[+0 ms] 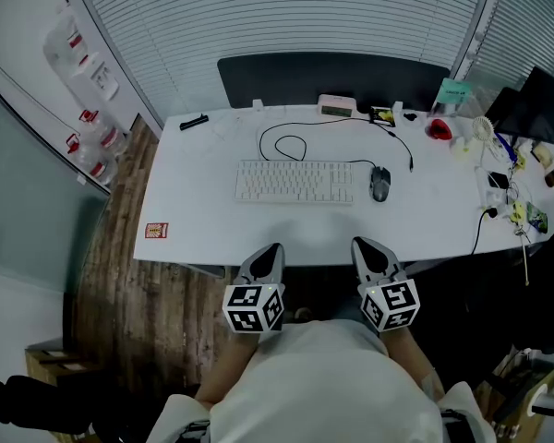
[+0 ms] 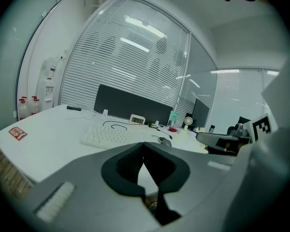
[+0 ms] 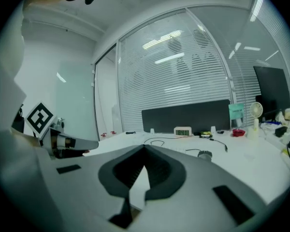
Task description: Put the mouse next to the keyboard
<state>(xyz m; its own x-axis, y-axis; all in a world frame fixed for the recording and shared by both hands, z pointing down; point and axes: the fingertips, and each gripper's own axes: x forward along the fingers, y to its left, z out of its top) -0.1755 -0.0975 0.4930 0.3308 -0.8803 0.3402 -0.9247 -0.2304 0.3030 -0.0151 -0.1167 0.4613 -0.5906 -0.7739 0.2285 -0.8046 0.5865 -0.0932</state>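
A dark mouse (image 1: 379, 184) lies on the white desk (image 1: 203, 229) just right of the white keyboard (image 1: 295, 181), its black cable looping behind the keyboard. The mouse also shows as a small grey shape in the left gripper view (image 2: 165, 141) and in the right gripper view (image 3: 204, 154), with the keyboard (image 2: 111, 136) in front of it on the left. Both grippers hover side by side at the desk's near edge, well short of mouse and keyboard. My left gripper (image 1: 273, 248) is shut with nothing in it. My right gripper (image 1: 361, 244) is also shut and empty.
Along the desk's back edge stand a dark partition (image 1: 332, 78), a small digital clock (image 1: 336, 107) and a black marker (image 1: 193, 122). A red sticker (image 1: 156, 231) lies at the front left. Clutter, a small fan (image 1: 483, 129) and cables crowd the right end. A water dispenser (image 1: 83, 90) stands at left.
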